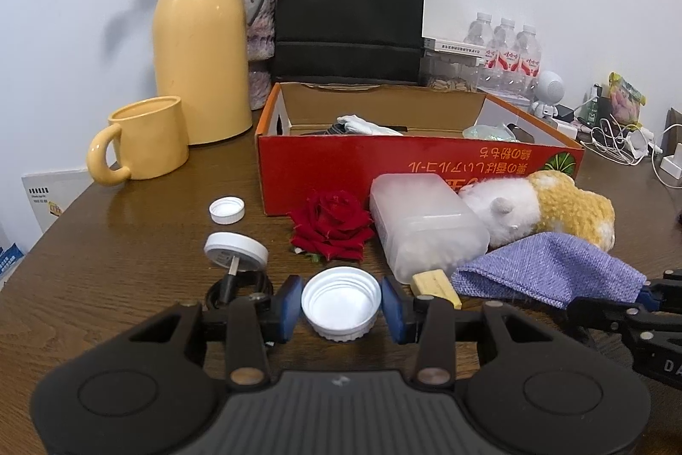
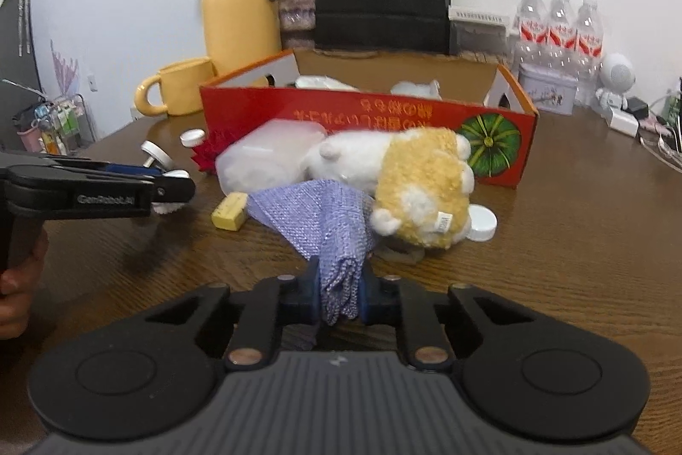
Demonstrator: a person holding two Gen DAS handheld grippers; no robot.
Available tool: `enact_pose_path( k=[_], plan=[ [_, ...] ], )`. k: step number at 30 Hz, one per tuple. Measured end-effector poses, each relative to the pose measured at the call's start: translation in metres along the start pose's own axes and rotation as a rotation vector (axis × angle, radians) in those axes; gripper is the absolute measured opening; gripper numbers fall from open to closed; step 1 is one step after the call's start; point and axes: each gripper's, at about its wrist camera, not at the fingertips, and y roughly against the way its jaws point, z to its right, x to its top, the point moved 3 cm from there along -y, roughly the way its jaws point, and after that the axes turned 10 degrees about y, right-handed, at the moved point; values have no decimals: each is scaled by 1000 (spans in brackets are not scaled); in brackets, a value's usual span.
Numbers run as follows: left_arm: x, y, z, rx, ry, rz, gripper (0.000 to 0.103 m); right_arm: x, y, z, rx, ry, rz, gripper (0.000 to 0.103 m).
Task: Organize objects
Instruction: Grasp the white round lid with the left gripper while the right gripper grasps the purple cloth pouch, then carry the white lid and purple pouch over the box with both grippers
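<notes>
- Right gripper [image 2: 339,299] pinches a bunched corner of the purple cloth [image 2: 317,214]; both pads press on the fabric, so the cloth counts as held
- Left gripper [image 1: 343,305] clamps the wide white cap [image 1: 341,303] across its ribbed rim, open side up, its pads bearing on opposite sides
- Landmark: the red cardboard box [image 1: 426,169], open-topped, holding a few pale items already
- Purple cloth lies in front of the box, draped from the right gripper up against the plush toy [image 2: 409,182], which rests on its side just before the box's front wall
- Frosted plastic container [image 1: 426,224] touches the front wall of the box, beside the plush toy; a red rose [image 1: 330,224] lies just left of the container
- Step in hand, as judged: pick-up complete on both sides; both items await transfer into the box
- Next move calls for lifting the cloth free of the plush toy without dragging it, then clearing the front wall of the box before release; the cloth hangs limp, so extra lift is likely needed
- The wide white cap calls for a level carry; grip on the rim appears shallow
- Writing: the box front carries upside-down yellow East Asian characters, not reliably readable, next to a green pumpkin graphic [image 2: 490,143]
- Left gripper body reads roughly "GenRobot.AI" in the right wrist view
- Water bottles [image 1: 507,54] behind the box carry red labels, text too small to read
</notes>
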Motion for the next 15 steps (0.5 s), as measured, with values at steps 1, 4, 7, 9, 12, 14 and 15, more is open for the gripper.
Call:
enact_pose_path(
  k=[1,4,7,9,12,14,15],
  plan=[
    [0,0,0,0,0,1,39,0,3,-1,1,2,13,15],
    [-1,3,1,-3,-2,15,39,0,15,-5,-3,12,73,15],
    [-1,8,2,-7,3,31,39,1,26,-10,-24,25,130,15],
    [0,13,3,-8,9,44,39,4,32,-8,-25,18,150,15],
    [2,22,4,-14,14,72,39,9,40,-5,-39,14,174,15],
    [4,28,7,-18,18,87,39,12,45,-3,-43,11,187,15],
    [5,30,8,-21,17,92,39,13,47,-2,-46,11,193,15]
  ],
)
